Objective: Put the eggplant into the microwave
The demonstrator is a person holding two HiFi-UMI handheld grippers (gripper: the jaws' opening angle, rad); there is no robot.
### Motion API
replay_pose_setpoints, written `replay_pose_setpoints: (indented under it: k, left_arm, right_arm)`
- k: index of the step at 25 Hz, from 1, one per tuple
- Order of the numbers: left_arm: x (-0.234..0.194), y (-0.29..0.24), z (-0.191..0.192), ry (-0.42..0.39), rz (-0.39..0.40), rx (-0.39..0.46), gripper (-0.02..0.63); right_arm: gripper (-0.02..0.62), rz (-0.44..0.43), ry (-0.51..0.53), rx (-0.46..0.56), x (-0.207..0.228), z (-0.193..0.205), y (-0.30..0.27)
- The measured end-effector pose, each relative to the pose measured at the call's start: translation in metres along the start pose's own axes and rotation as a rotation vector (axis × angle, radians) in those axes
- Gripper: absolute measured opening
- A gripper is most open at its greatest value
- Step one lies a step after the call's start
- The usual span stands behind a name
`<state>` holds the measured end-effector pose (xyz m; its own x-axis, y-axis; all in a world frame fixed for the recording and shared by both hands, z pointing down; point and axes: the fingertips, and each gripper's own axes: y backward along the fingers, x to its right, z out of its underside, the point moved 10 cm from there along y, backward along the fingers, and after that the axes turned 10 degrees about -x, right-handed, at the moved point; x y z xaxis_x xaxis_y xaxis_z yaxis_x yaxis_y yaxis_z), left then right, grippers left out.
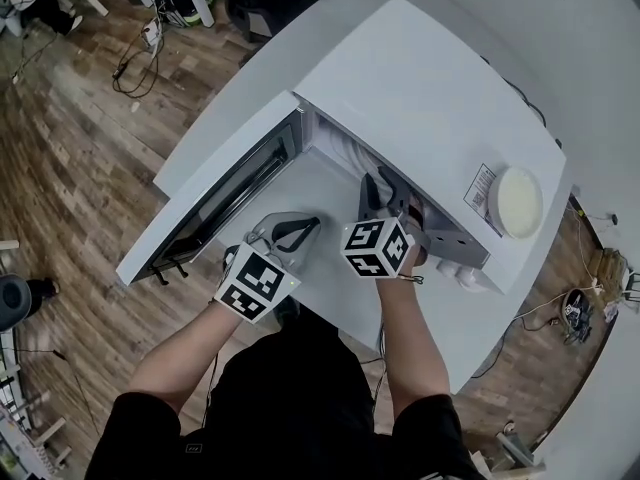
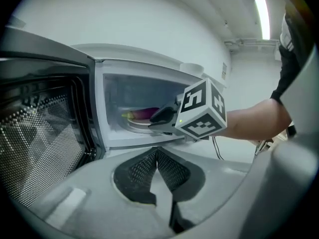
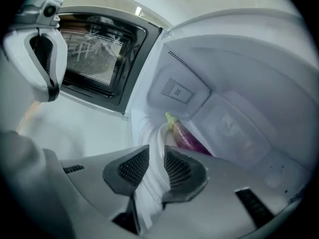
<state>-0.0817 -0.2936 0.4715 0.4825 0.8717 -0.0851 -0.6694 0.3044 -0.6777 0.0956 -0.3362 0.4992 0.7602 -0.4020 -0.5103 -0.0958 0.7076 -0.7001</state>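
The eggplant (image 3: 187,136) is seen inside the open microwave (image 1: 420,98), lying on a white plate (image 3: 144,133) whose near rim appears pinched between the almost-closed jaws of the right gripper (image 3: 155,156). The left gripper (image 2: 156,156) is held outside, near the open door (image 1: 215,203) at the left, with its 2 jaws pressed together on nothing. The placing step is judged nearly done: next, the rim must be released and the right gripper drawn out toward the near side.

The microwave (image 1: 420,98) has its door (image 1: 215,203) open toward 9 o'clock, right tongs (image 1: 385,193) poking inside, left tongs (image 1: 290,233) over the tabletop (image 1: 335,278).
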Motion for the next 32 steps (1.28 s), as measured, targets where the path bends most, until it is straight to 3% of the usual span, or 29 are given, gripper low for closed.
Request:
replay_pose_setpoints:
  k: [8, 14, 21, 32]
  left_arm:
    - [0.017, 0.032, -0.005, 0.084, 0.037, 0.022, 0.009]
    - [0.047, 0.061, -0.003, 0.083, 0.053, 0.043, 0.009]
    - [0.097, 0.096, 0.019, 0.066, 0.078, 0.083, 0.009]
    - [0.136, 0.152, 0.048, 0.113, 0.038, 0.121, 0.009]
  right_arm:
    - [0.101, -0.095, -0.101, 0.074, -0.011, -0.001, 0.052]
    - [0.1, -0.175, -0.202, 0.095, -0.013, 0.009, 0.097]
    - [0.088, -0.376, -0.375, 0.141, -0.056, 0.023, 0.139]
    - [0.071, -0.437, -0.476, 0.212, -0.082, 0.06, 0.221]
